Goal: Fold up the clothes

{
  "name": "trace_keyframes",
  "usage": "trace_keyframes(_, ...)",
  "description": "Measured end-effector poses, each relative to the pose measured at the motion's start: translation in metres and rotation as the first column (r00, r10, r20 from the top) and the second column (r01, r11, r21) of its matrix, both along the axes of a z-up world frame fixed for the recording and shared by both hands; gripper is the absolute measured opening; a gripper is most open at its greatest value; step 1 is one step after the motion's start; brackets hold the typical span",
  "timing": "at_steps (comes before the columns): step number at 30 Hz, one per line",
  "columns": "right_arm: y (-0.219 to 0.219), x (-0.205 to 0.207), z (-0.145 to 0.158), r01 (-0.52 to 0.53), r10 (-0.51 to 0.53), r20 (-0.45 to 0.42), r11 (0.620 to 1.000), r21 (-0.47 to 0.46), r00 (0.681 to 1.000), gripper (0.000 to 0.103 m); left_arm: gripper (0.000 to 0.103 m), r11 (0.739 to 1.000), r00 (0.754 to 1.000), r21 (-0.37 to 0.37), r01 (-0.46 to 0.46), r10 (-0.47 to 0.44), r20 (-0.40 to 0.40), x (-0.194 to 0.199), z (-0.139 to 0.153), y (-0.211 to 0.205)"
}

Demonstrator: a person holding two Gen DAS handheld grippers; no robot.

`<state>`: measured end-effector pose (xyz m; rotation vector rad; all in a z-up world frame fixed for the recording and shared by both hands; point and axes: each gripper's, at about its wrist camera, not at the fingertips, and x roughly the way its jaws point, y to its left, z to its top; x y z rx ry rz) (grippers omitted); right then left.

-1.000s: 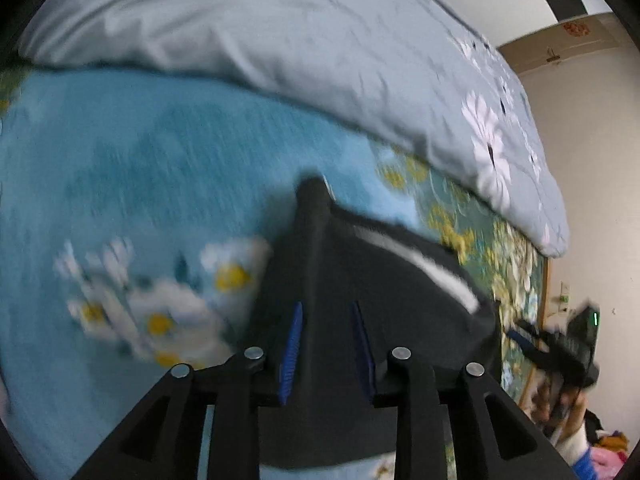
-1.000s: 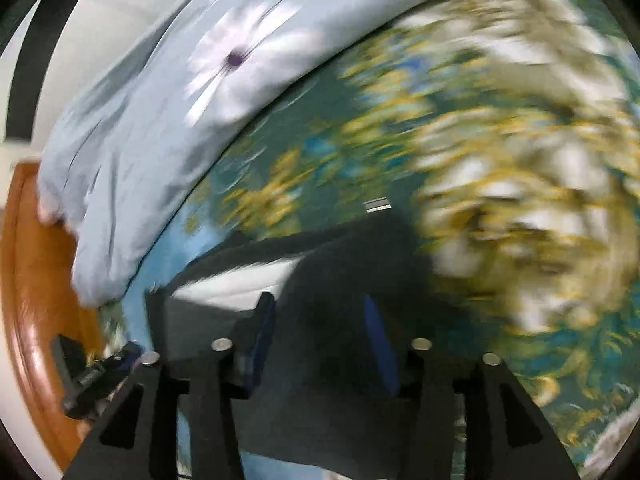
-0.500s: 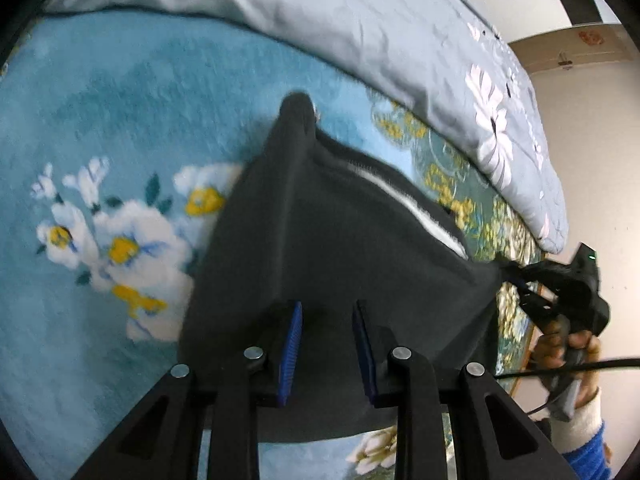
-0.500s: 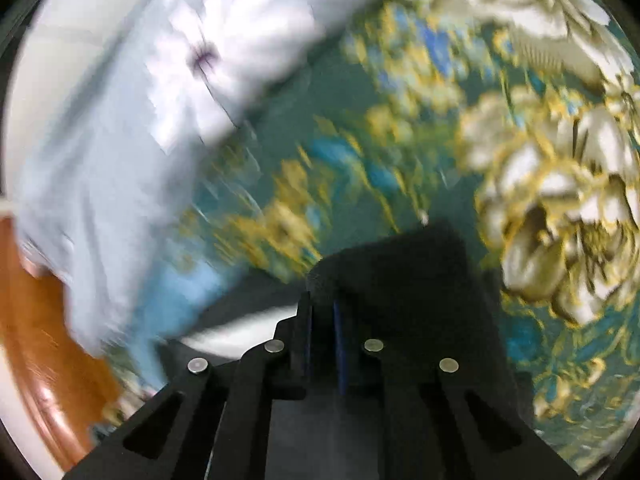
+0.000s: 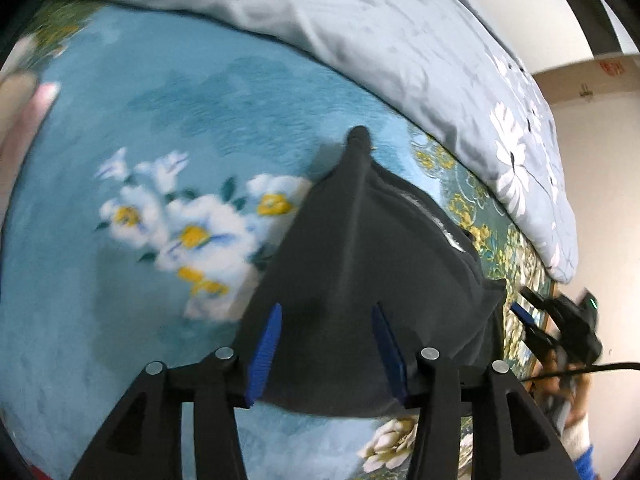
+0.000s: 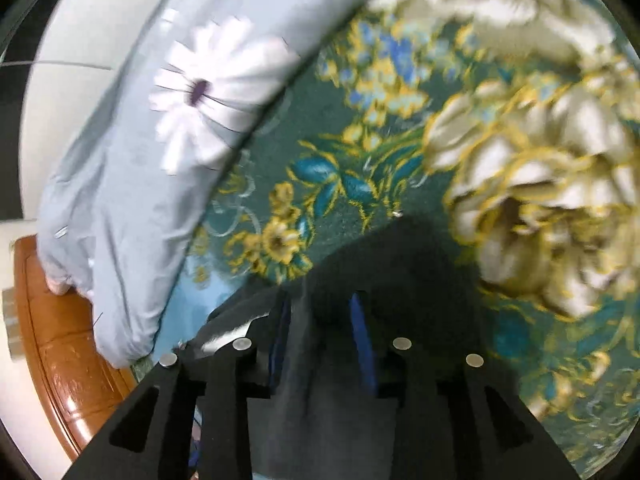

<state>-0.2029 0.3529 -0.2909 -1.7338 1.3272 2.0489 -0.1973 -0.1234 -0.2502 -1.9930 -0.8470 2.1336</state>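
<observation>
Left wrist view: I am seeing my left gripper (image 5: 326,350) standing with fingers apart, the dark garment (image 5: 372,264) lying between and beneath them on the floral blanket (image 5: 120,120). My right gripper (image 6: 322,340) is also standing parted, the garment's cloth running between its blue pads (image 6: 362,340). A grey duvet (image 5: 360,32) is lying beyond.

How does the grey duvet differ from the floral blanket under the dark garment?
The grey duvet is pale, wrinkled and bunched in a thick roll; the floral blanket is teal and lies flat. The duvet bears sparse white daisies; the blanket has dense white and yellow flowers. The dark garment rests on the blanket only. Both cover the bed.
</observation>
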Motion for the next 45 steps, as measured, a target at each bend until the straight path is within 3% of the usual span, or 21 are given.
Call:
trace_keyframes(3,-0.001,0.048,0.029,0.013,-0.013,-0.074,1.0,-0.002,0.997,0.059,0.059,0.996,0.995,0.013,-0.089,0.089,0.045,0.032,-0.008,-0.015)
trace_keyframes(5,-0.003,0.094,0.031,0.055,-0.058,-0.092,0.998,-0.027,0.994,0.065,0.06,0.983,0.982,0.066,-0.171,0.165,0.096,0.059,-0.021,-0.024)
trace_keyframes(8,-0.009,0.165,0.004,0.165,-0.174,-0.068,0.978,-0.125,0.982,0.079,0.065,0.943,0.956,0.185,-0.275,0.248,0.157,0.094,-0.047,-0.026)
trace_keyframes(11,-0.023,0.213,-0.031,0.281,-0.302,-0.062,0.931,-0.234,0.951,0.081,0.073,0.908,0.951,0.288,-0.306,0.274,0.147,0.106,-0.071,-0.017)
trace_keyframes(13,-0.035,0.219,-0.053,0.308,-0.348,-0.099,0.906,-0.29,0.932,0.089,0.077,0.894,0.954,0.332,-0.3,0.276,0.118,0.102,-0.083,-0.009)
trace_keyframes(15,-0.046,0.214,-0.07,0.294,-0.35,-0.139,0.903,-0.313,0.926,0.089,0.078,0.888,0.96,0.367,-0.277,0.268,0.076,0.094,-0.094,-0.001)
trace_keyframes(21,-0.064,0.186,-0.095,0.193,-0.274,-0.312,0.944,-0.267,0.909,0.09,0.082,0.867,0.965,0.455,-0.205,0.257,-0.056,0.076,-0.116,0.021)
trace_keyframes(23,-0.065,0.179,-0.097,0.181,-0.272,-0.365,0.947,-0.266,0.89,0.099,0.084,0.854,0.958,0.485,-0.191,0.269,-0.096,0.075,-0.121,0.023)
trace_keyframes(30,-0.058,0.153,-0.096,0.193,-0.324,-0.458,0.931,-0.309,0.828,0.099,0.084,0.833,0.94,0.524,-0.177,0.3,-0.159,0.059,-0.124,0.029)
trace_keyframes(35,-0.06,0.135,-0.097,0.197,-0.305,-0.413,0.938,-0.284,0.858,0.098,0.084,0.823,0.929,0.526,-0.214,0.339,-0.151,0.048,-0.127,0.035)
trace_keyframes(38,-0.055,0.136,-0.1,0.272,-0.37,-0.325,0.911,-0.308,0.87,0.081,0.079,0.807,0.918,0.513,-0.291,0.386,-0.086,0.045,-0.128,0.034)
trace_keyframes(40,-0.052,0.137,-0.1,0.324,-0.405,-0.252,0.894,-0.31,0.879,0.056,0.07,0.823,0.92,0.47,-0.321,0.389,-0.053,0.043,-0.122,0.036)
trace_keyframes(45,-0.06,0.119,-0.066,0.297,-0.365,-0.241,0.914,-0.276,0.899,0.044,0.044,0.861,0.931,0.383,-0.334,0.365,-0.009,0.028,-0.093,0.039)
